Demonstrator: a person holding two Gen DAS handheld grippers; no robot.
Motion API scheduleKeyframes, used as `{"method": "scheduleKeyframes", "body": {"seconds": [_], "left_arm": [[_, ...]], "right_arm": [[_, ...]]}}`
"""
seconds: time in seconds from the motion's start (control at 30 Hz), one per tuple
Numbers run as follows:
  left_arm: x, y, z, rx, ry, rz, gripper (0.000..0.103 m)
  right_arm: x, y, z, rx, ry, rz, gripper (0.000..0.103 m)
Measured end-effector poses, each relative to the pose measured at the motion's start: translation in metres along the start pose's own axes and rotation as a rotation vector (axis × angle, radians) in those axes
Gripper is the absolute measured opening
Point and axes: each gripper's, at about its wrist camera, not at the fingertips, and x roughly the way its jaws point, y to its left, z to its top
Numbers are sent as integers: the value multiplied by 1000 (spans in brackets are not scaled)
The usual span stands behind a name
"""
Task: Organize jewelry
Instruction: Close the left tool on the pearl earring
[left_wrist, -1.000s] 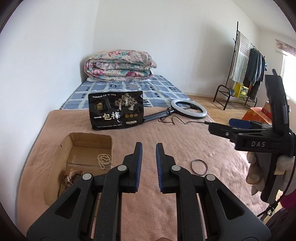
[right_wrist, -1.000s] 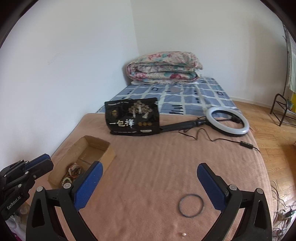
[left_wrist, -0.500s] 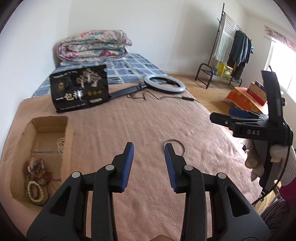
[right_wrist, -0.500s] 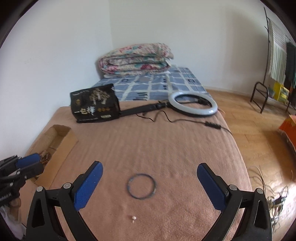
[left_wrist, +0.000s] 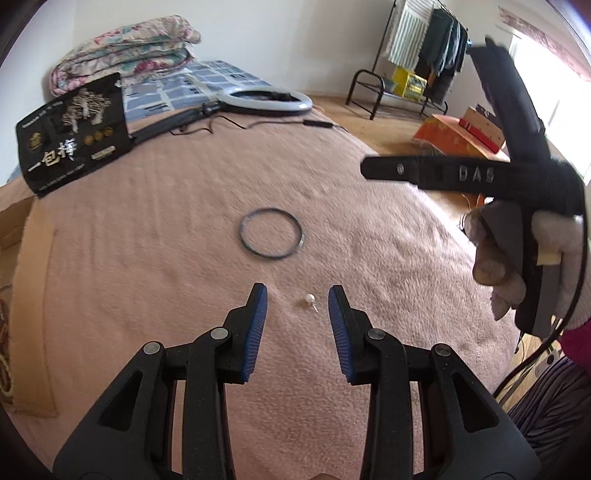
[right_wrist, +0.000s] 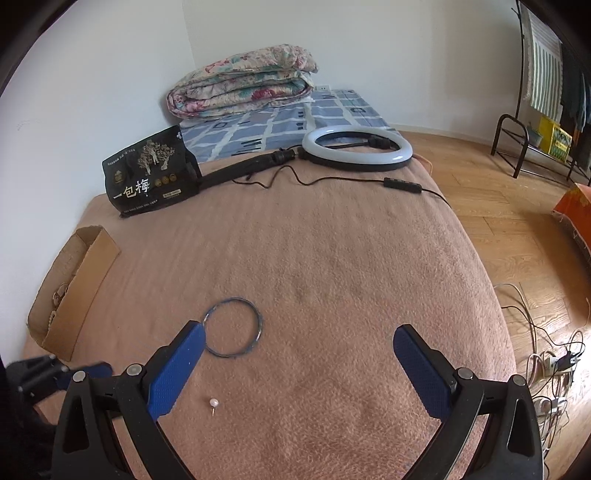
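A small pearl stud earring (left_wrist: 309, 299) lies on the pink blanket between the tips of my open left gripper (left_wrist: 297, 296). It also shows in the right wrist view (right_wrist: 214, 403). A thin dark bangle (left_wrist: 271, 237) lies just beyond it, also seen in the right wrist view (right_wrist: 233, 326). My right gripper (right_wrist: 299, 341) is wide open and empty above the blanket, to the right of the bangle. A cardboard box (right_wrist: 72, 280) with beaded jewelry sits at the left edge.
A black snack bag (right_wrist: 151, 171) stands at the far left. A ring light (right_wrist: 356, 148) with its cable lies at the blanket's far edge. A folded quilt (right_wrist: 242, 83) is behind. A clothes rack (left_wrist: 417, 55) and wood floor are to the right.
My left gripper has swung right from the cardboard box, opened wider and come down around the pearl earring. The right gripper has shifted right and nearer the bangle.
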Motion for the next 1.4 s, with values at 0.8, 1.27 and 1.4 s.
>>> {"method": "scheduleKeyframes", "body": {"seconds": [0.8, 1.27, 1.4], "left_arm": [[83, -19, -11, 81, 112, 63, 16], [83, -6, -17, 112, 86, 102, 8], [79, 4, -18, 107, 79, 122, 8]], "right_arm": [[11, -18, -8, 8, 9, 23, 103], [32, -11, -10, 5, 34, 27, 103], [44, -1, -10, -9, 47, 38, 103]]}}
